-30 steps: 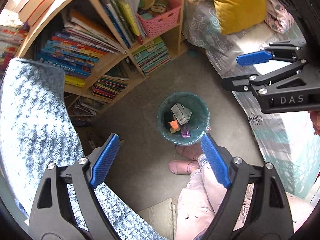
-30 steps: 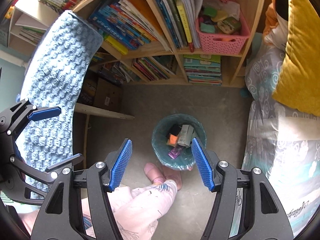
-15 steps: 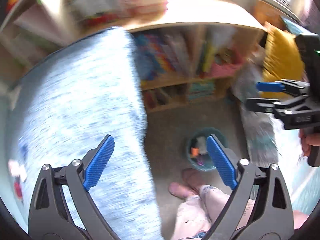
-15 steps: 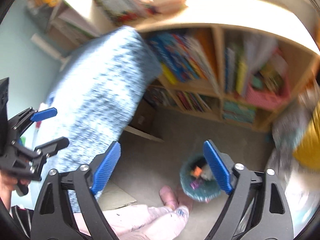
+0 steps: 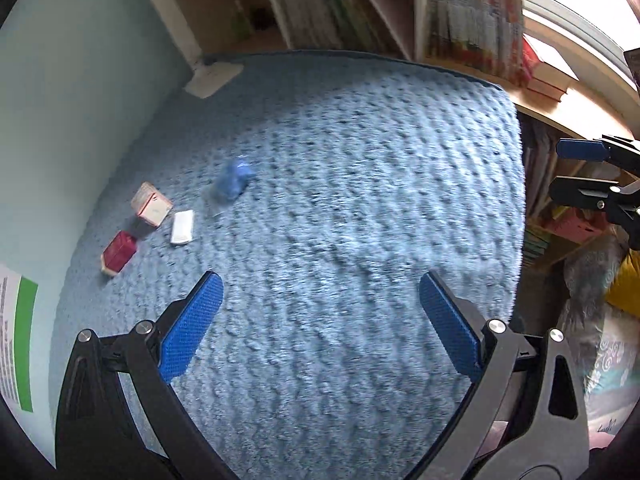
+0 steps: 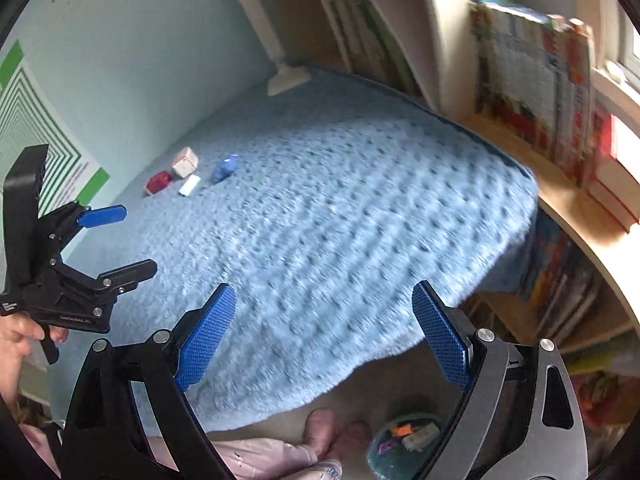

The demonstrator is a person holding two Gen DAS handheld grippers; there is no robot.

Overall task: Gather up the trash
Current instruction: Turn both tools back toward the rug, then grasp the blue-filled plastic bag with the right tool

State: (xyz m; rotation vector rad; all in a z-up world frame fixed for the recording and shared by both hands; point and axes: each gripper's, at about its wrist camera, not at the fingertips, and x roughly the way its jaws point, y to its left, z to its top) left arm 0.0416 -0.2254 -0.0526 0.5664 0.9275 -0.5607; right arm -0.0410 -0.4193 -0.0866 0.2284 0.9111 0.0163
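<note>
Blue blanket (image 5: 340, 200) has four scraps left; both my claws, left gripper (image 5: 320, 336) and right gripper (image 6: 324, 340), are spread and empty, left still widening, so I'd line up square on the blue wad (image 5: 232, 180).

Home bedroom/study: blue knit blanket (image 5: 340, 208) over a bench, wooden bookshelves (image 6: 532, 92) w/ books right behind it, yellow pillow (image 5: 624, 284) off to its right.
</note>
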